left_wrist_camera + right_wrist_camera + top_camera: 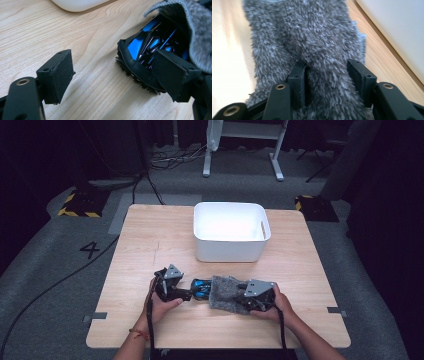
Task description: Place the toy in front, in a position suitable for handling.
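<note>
A black-and-blue glossy object (200, 287) with a ribbed underside lies on the wooden table (150, 235), one end tucked into a grey fuzzy sleeve (226, 292). In the left gripper view the object (140, 50) pokes out of the sleeve's mouth (197, 30). My left gripper (112, 65) is open: one pad (56, 75) hangs over bare wood, and the other pad (175, 72) is up against the object. My right gripper (328, 72) stands open over the grey sleeve (312, 32), whose pile bulges between the two pads (298, 80). From above, the left gripper (190, 292) and right gripper (242, 299) face each other.
A white rectangular bin (231, 247) stands just behind the object, near the table's middle back. Bare wood (300, 270) spreads left, right and in front of the hands. Cables run over the grey floor (50, 285) to the left.
</note>
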Motion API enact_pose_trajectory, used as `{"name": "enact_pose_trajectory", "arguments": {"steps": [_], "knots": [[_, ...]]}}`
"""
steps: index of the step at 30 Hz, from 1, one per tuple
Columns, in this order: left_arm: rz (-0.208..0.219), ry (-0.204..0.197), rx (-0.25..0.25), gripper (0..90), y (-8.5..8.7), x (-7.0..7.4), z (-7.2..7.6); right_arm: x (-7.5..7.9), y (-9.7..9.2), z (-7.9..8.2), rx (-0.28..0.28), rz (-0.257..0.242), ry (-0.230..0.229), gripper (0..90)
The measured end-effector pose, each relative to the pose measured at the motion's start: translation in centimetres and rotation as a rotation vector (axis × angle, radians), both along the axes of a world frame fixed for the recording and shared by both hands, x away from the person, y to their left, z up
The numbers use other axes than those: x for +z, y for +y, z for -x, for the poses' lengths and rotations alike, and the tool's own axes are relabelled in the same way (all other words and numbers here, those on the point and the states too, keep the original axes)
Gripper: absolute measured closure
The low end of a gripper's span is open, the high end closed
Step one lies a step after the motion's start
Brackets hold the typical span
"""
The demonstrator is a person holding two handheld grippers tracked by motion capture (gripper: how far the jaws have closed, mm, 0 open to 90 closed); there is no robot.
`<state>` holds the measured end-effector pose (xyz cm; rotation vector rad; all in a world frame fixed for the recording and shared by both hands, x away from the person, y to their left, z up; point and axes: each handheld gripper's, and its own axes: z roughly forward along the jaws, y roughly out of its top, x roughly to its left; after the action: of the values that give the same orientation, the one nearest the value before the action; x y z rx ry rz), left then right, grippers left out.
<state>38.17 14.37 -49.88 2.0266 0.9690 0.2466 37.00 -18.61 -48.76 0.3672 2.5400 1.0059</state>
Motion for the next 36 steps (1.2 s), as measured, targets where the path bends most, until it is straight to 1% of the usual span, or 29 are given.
{"name": "enact_pose_trajectory", "arguments": {"steps": [3, 5, 6, 8, 9, 11, 13, 15, 16, 17, 19, 21, 24, 26, 29, 31, 36], "knots": [[-0.003, -0.002, 0.0, 18.4, 0.0, 0.0, 0.0, 0.0, -1.5, -0.6, -0.039, -0.007, 0.023, 56.5], [-0.005, -0.003, 0.001, 18.4, 0.0, 0.0, 0.0, 0.1, -2.5, -1.0, -0.082, -0.001, 0.033, 61.4], [-0.003, -0.007, 0.0, 18.4, 0.0, 0.0, 0.0, 0.2, -2.8, -1.2, -0.101, -0.006, 0.035, 63.9], [-0.004, -0.007, 0.001, 18.4, 0.0, 0.0, 0.1, 0.3, -3.7, -2.0, -0.169, -0.042, 0.033, 68.8], [-0.002, -0.002, 0.003, 18.4, 0.0, 0.0, 0.1, 0.3, -3.7, -2.0, -0.169, -0.042, 0.033, 68.8], [0.001, -0.005, 0.002, 18.4, 0.0, 0.0, 0.0, 0.4, -3.9, -2.8, -0.206, -0.078, 0.034, 70.6], [0.002, -0.004, 0.003, 18.4, 0.0, 0.0, 0.0, 0.4, -3.6, -3.6, -0.216, -0.106, 0.059, 70.7], [0.006, -0.001, 0.003, 18.5, 0.0, -0.1, 0.1, 0.4, -3.0, -4.2, -0.227, -0.099, 0.051, 70.8], [0.013, 0.005, -0.01, 18.4, -0.1, -0.1, 0.0, 0.4, -2.6, -4.4, -0.228, -0.094, 0.06, 70.8], [0.015, 0.007, -0.011, 18.5, -0.1, -0.1, 0.0, 0.3, -2.0, -4.8, -0.235, -0.084, 0.06, 71.0], [0.009, 0.004, -0.013, 18.4, -0.1, -0.1, 0.1, 0.1, -1.3, -5.1, -0.224, -0.066, 0.062, 71.2], [0.013, 0.007, -0.013, 18.4, -0.1, -0.1, 0.0, -0.1, -0.4, -5.1, -0.206, -0.031, 0.071, 72.2], [0.023, 0.016, -0.01, 18.4, 0.0, -0.2, 0.0, -0.1, 0.2, -4.7, -0.181, -0.006, 0.074, 73.2], [0.023, 0.016, -0.01, 18.4, 0.1, -0.2, 0.0, 0.0, 0.2, -4.3, -0.158, -0.008, 0.088, 73.9], [0.018, 0.01, -0.003, 18.4, 0.0, -0.1, 0.0, 0.2, 0.1, -3.5, -0.127, 0.015, 0.092, 74.1], [0.012, 0.004, -0.003, 18.4, -0.1, -0.1, 0.1, 0.3, -0.2, -2.9, -0.108, 0.019, 0.1, 74.2], [0.019, 0.013, -0.001, 18.4, -0.1, -0.1, 0.0, 0.3, -0.6, -1.6, -0.073, 0.004, 0.117, 74.3]]}}
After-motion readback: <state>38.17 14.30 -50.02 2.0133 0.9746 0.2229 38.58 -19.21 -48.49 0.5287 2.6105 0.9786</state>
